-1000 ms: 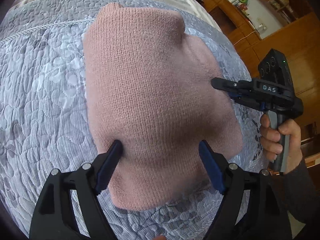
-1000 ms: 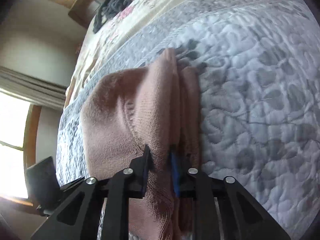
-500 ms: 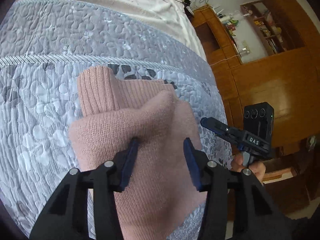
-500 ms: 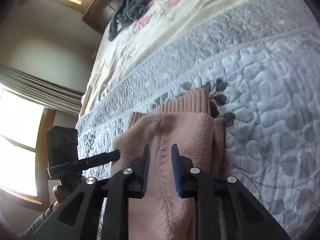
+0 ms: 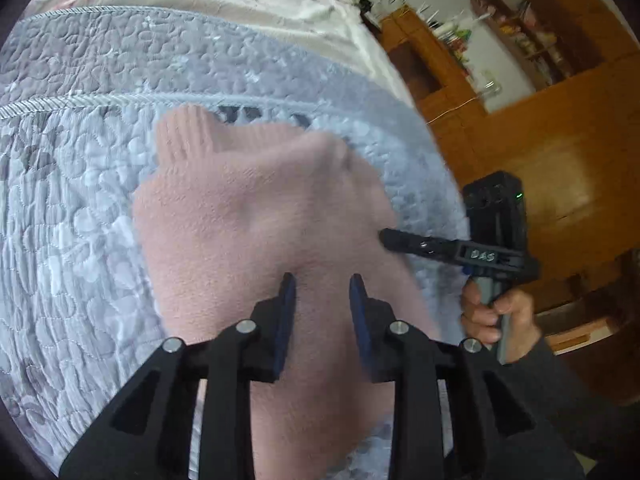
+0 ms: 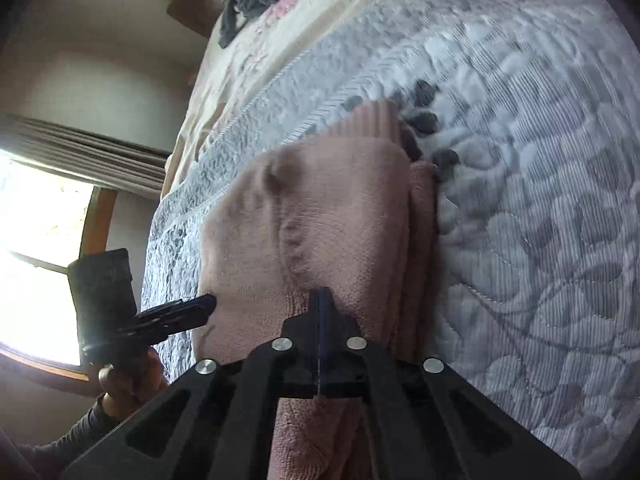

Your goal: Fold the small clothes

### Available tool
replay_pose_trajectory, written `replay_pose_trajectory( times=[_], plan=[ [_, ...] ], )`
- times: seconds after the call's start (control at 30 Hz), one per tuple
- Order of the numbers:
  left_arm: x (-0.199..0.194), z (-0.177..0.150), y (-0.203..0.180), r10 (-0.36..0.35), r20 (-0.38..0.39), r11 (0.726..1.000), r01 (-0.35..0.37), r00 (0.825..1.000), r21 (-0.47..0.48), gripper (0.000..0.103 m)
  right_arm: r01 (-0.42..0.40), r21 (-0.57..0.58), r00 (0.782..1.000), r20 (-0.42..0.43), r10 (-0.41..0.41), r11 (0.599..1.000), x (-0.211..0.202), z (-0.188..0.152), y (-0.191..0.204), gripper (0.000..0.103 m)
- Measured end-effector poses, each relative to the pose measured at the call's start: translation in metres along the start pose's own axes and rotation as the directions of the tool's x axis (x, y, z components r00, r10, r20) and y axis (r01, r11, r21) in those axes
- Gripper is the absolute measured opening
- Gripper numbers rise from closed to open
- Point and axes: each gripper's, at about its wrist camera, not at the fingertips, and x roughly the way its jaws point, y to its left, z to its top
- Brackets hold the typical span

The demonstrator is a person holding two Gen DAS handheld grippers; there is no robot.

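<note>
A folded pink knitted garment [image 5: 256, 240] lies on a grey quilted bedspread [image 5: 72, 208] on a bed, its ribbed cuff [image 5: 182, 136] poking out past the far edge of the bundle toward the bedspread's corded border. The left gripper [image 5: 322, 300] hovers over the near half of the knit with its blue-padded fingers [image 5: 285, 312] partly open, holding nothing. The right gripper [image 6: 322, 312], seen from its own camera, has its fingers pressed together with no cloth visibly between them, and in the left view its tip sits at the garment's right edge; whether it touches the wool cannot be told. A gripping hand [image 5: 494, 312] shows at the right gripper's handle. The fold appears nearly done, and the work in hand seems to be tidying the bundle: the stacked layers [image 6: 420, 240] along one side are slightly stepped, and a raised seam [image 6: 294, 240] puckers the top face. To finish well, the closed right gripper would best be used as a flat press, sweeping outward from the centre to smooth the pucker, while the left steadies the near half so the soft knit does not slide on the slick quilting. The protruding cuff probably wants tucking under or aligning with the edge. Pinching deep into the thick pile risks dragging lower layers out of register, so light, shallow contact looks wiser.
</note>
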Motion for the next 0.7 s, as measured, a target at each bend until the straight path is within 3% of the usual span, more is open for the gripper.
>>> replay_pose_trajectory(
  times=[0.1,0.13,0.17,0.2,0.27,0.3,0.37,0.47,0.53,0.6,0.67,0.7],
  plan=[
    [-0.012,0.004,0.001,-0.009,0.013,0.999,0.010,1.000,-0.045,0.002,-0.002,0.007,0.999,0.050,0.001,1.000,-0.020,-0.010,0.019,0.003],
    [-0.024,0.003,-0.008,-0.033,0.030,0.999,0.034,0.999,-0.022,0.016,-0.040,-0.007,0.998,0.054,0.040,0.999,-0.027,-0.017,0.028,0.003],
    [-0.035,-0.003,-0.015,-0.069,0.040,0.998,0.069,0.997,0.003,0.022,-0.072,-0.028,0.996,0.050,0.073,0.997,-0.032,-0.027,0.038,0.004],
    [-0.042,-0.010,-0.023,-0.091,0.040,0.995,0.090,0.995,0.033,0.021,-0.070,-0.062,0.997,0.040,0.073,0.996,-0.035,-0.038,0.046,0.004],
    [-0.037,-0.024,-0.032,-0.041,0.013,0.996,0.039,0.999,0.075,0.022,-0.029,-0.077,1.000,0.006,0.030,0.997,-0.028,-0.052,0.044,0.004],
    [-0.025,-0.030,-0.027,0.012,-0.016,0.997,-0.011,1.000,0.074,0.022,0.020,-0.059,1.000,-0.011,-0.021,0.998,-0.018,-0.057,0.034,0.000],
    [-0.007,-0.041,-0.009,0.047,-0.047,0.998,-0.045,0.998,0.037,0.003,0.073,-0.051,0.997,-0.019,-0.074,0.996,-0.007,-0.061,0.016,0.000],
    [-0.018,-0.043,-0.005,0.019,-0.004,0.999,-0.019,1.000,-0.030,0.001,0.081,-0.022,0.996,0.026,-0.080,0.996,-0.022,-0.064,0.026,0.000],
    [-0.034,-0.048,-0.010,-0.016,0.018,0.999,0.017,1.000,-0.044,0.031,0.062,-0.033,0.997,0.057,-0.061,0.998,-0.040,-0.074,0.038,0.004],
    [-0.048,-0.059,-0.015,-0.040,0.042,0.998,0.042,0.998,-0.040,0.051,0.021,-0.063,0.999,0.040,-0.018,0.998,-0.046,-0.091,0.049,0.005],
    [-0.051,-0.077,-0.017,-0.012,0.022,0.999,0.013,1.000,-0.036,0.056,0.053,-0.102,0.999,-0.005,-0.054,0.993,-0.031,-0.104,0.051,0.005],
    [-0.046,-0.085,-0.014,0.029,0.001,0.999,-0.029,1.000,-0.036,0.058,0.117,-0.111,0.993,-0.015,-0.119,0.987,-0.022,-0.108,0.043,0.001]
  ],
)
